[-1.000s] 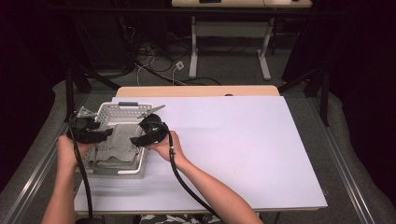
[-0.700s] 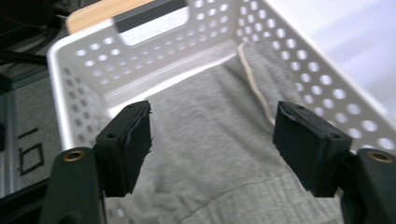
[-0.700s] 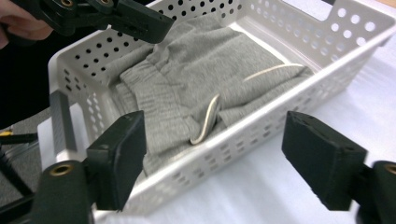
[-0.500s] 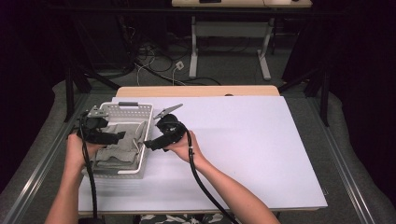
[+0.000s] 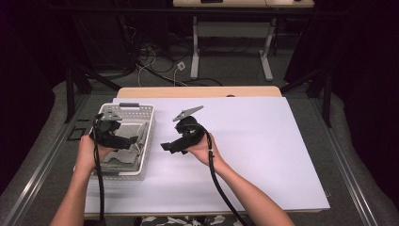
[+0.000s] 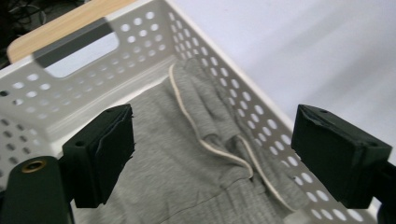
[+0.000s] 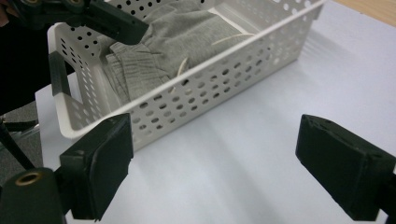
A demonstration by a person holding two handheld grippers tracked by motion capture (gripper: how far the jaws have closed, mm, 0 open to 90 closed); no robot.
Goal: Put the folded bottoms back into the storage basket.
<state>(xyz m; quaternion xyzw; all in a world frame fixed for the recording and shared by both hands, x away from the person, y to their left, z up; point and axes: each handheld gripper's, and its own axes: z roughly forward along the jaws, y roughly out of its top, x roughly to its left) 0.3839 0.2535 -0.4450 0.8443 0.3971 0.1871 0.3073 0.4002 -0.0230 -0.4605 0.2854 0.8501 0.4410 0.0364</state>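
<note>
a dark room with cables on the floor lies behind a desk (image 5: 263, 155) whose top is a smooth, matte white sheet over a pale wooden edge. at about nine o'clock on the desk stands a basket (image 5: 146, 136), a white plastic rectangle with rounded corners, walls punched with rows of round holes and a slot handle cut into each short end. folded inside it lies a garment (image 6: 187, 154) of soft grey knit, finely ribbed along one band, with a cream cord (image 6: 219, 149) curling across it.

the left gripper (image 5: 134, 141) hangs over the basket, its blocky black jaws faced with worn rubber pads. in the left gripper view the garment lies below and between the jaws, at twelve o'clock from them, and no pad touches it; the jaws have just been opening and stand wide apart with nothing gripped.

the right gripper (image 5: 165, 147) sits just outside the basket's long wall, at three o'clock from it, above bare desk. in the right gripper view the basket and garment lie ahead at eleven o'clock, apart from the jaws. these jaws have also just been opening, stand wide and hold nothing.
</note>
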